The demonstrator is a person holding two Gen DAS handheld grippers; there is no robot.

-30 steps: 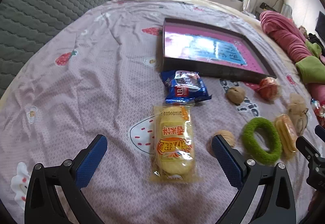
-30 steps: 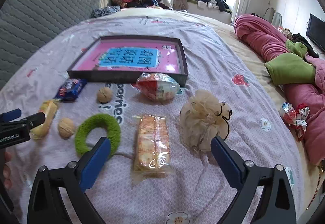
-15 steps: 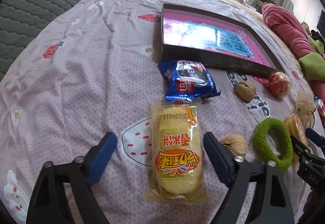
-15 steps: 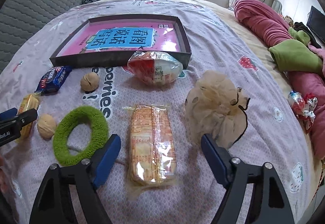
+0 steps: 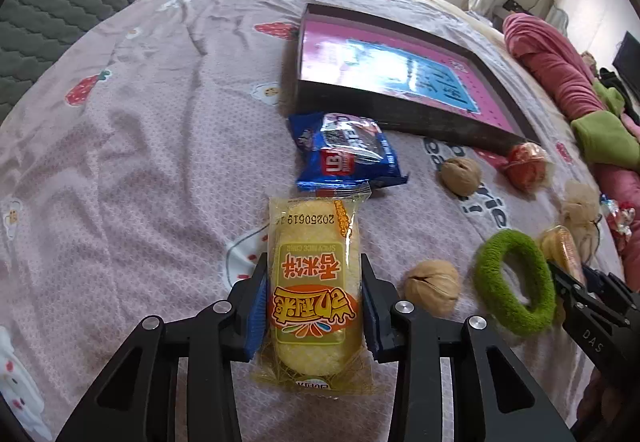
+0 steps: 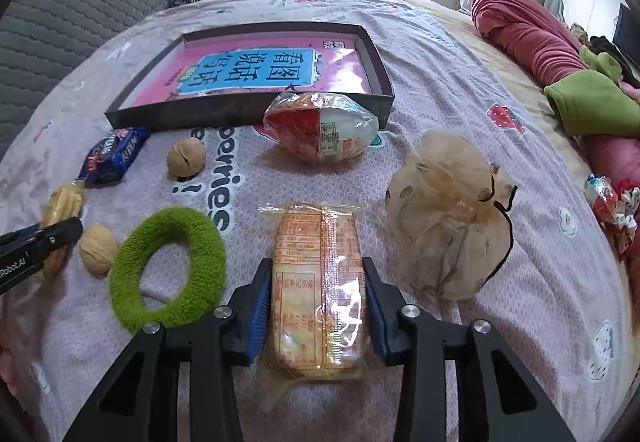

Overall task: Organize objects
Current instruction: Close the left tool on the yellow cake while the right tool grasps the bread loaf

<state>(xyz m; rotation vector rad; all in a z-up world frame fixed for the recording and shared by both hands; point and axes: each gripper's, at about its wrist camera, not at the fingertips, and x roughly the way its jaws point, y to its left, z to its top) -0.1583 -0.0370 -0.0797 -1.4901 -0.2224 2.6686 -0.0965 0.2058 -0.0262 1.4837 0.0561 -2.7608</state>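
Yellow rice cake packet sits between my left gripper pads, lying flat on the bedsheet; jaws closing, blue pads against both long sides of the wrapper. Packet is clear-edged plastic, orange logo and red characters printed across it, date code at the far end. Just beyond its far end: blue cookie wrapper, then the dark shallow box with a pink and blue liner, toward the far edge of the bed.

Right gripper jaws closing too, pads on both sides of the cracker packet, transparent film, orange-printed label side up, flat on the sheet. Green fuzzy ring just beside it on the left, one walnut next to the ring, another walnut nearer the box. Red-and-white wrapped snack lies against the box's near wall. Beige mesh pouch with a black drawstring to the right of the crackers. Pink blanket roll along the bed's right edge.
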